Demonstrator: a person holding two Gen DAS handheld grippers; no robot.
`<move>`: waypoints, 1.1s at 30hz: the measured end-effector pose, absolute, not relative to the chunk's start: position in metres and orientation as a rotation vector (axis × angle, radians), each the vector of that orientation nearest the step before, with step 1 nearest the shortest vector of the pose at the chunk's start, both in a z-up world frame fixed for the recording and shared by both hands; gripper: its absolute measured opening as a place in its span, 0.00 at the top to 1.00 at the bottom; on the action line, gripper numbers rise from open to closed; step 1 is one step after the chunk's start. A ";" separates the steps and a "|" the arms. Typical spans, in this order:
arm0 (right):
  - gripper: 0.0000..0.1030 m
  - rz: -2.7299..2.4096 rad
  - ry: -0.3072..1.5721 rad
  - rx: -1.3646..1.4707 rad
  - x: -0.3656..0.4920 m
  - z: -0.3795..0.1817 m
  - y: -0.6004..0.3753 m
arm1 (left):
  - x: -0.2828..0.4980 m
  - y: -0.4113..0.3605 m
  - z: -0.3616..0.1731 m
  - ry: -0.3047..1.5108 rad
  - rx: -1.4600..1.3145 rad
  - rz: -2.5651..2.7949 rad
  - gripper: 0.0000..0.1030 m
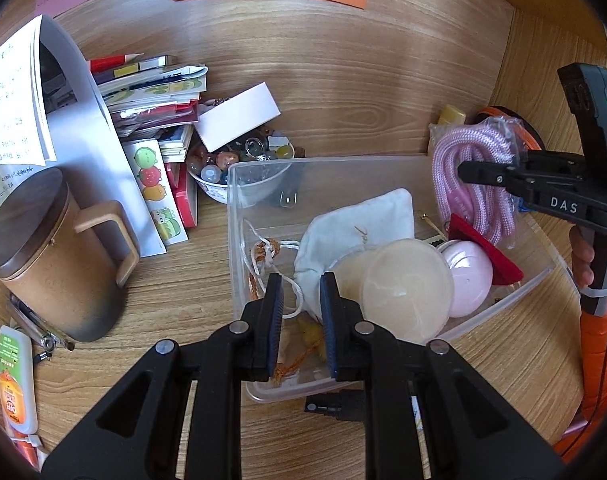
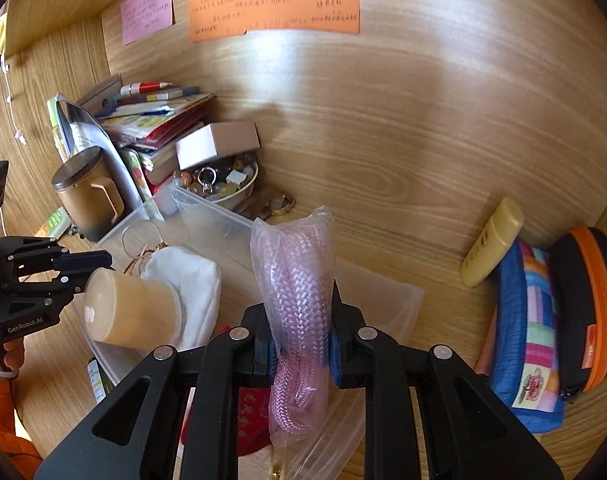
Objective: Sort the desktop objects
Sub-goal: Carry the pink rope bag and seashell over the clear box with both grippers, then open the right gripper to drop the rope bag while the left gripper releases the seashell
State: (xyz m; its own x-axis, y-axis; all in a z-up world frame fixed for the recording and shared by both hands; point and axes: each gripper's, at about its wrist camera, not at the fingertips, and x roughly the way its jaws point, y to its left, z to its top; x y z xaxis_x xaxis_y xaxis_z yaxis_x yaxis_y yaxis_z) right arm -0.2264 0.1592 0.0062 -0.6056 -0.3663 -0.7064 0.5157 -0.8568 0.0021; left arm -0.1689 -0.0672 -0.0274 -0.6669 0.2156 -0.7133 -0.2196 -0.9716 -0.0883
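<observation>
Centrally, clear plastic bin (image 1: 239, 208) on wooden desk (image 1: 183, 280) holds white cloth pouch (image 1: 359, 224), pale round-lidded jar (image 1: 407, 288) on its side, pink round case (image 1: 469, 276), red folded item (image 1: 487, 248), knotted cord (image 1: 267, 252). Ceramic bowl (image 1: 211, 188) behind bin full of beads and trinkets. Right gripper (image 2: 301, 332) pinches bagged pink rope (image 2: 299, 292) over bin; long axis runs away from camera toward back wall. Left gripper (image 1: 301, 320) over bin's near end, nothing between fingers; narrow gap shows, jaws at their tightest.
</observation>
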 end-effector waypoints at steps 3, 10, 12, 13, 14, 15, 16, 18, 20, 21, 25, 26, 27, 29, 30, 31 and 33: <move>0.83 -2.417 0.285 1.036 -0.230 -0.001 0.158 | -0.170 -0.066 -0.028 0.023 -1.146 2.676 0.83; 0.80 -2.387 0.297 1.047 -0.226 -0.004 0.154 | -0.169 -0.065 -0.024 0.038 -1.148 2.688 0.83; 0.79 -2.376 0.299 1.057 -0.226 -0.006 0.151 | -0.167 -0.066 -0.022 0.038 -1.140 2.699 0.83; 0.77 -2.363 0.292 1.065 -0.227 -0.007 0.150 | -0.167 -0.066 -0.021 0.038 -1.136 2.705 0.83; 0.74 -2.353 0.284 1.073 -0.227 -0.008 0.150 | -0.165 -0.067 -0.019 0.040 -1.133 2.712 0.82; 0.72 -2.346 0.279 1.081 -0.227 -0.009 0.149 | -0.164 -0.067 -0.018 0.041 -1.131 2.719 0.79; 0.70 -2.343 0.277 1.087 -0.227 -0.010 0.148 | -0.162 -0.068 -0.016 0.040 -1.127 2.728 0.72; 0.64 -2.341 0.278 1.091 -0.226 -0.010 0.148 | -0.159 -0.069 -0.013 0.032 -1.115 2.732 0.70; 0.53 -2.338 0.274 1.088 -0.224 -0.009 0.147 | -0.155 -0.068 -0.010 0.047 -1.103 2.754 0.63; 0.51 -2.340 0.272 1.078 -0.222 -0.008 0.147 | -0.153 -0.068 -0.009 0.051 -1.095 2.760 0.58; 0.39 -2.378 0.297 1.011 -0.213 0.004 0.147 | -0.144 -0.066 -0.002 0.067 -1.061 2.777 0.53; 0.36 -2.385 0.299 0.998 -0.211 0.007 0.147 | -0.142 -0.066 0.000 0.070 -1.056 2.779 0.53; 0.34 -2.392 0.301 0.987 -0.209 0.010 0.147 | -0.140 -0.066 0.001 0.073 -1.051 2.783 0.50; 0.30 -2.404 0.312 0.960 -0.202 0.016 0.147 | -0.136 -0.064 0.004 0.080 -1.037 2.791 0.47; 0.29 -2.407 0.319 0.951 -0.200 0.018 0.147 | -0.133 -0.064 0.006 0.083 -1.030 2.794 0.46; 0.27 -2.410 0.331 0.939 -0.196 0.020 0.146 | -0.131 -0.063 0.007 0.087 -1.022 2.795 0.44; 0.22 -2.416 0.353 0.926 -0.189 0.023 0.145 | -0.125 -0.062 0.009 0.097 -1.005 2.802 0.40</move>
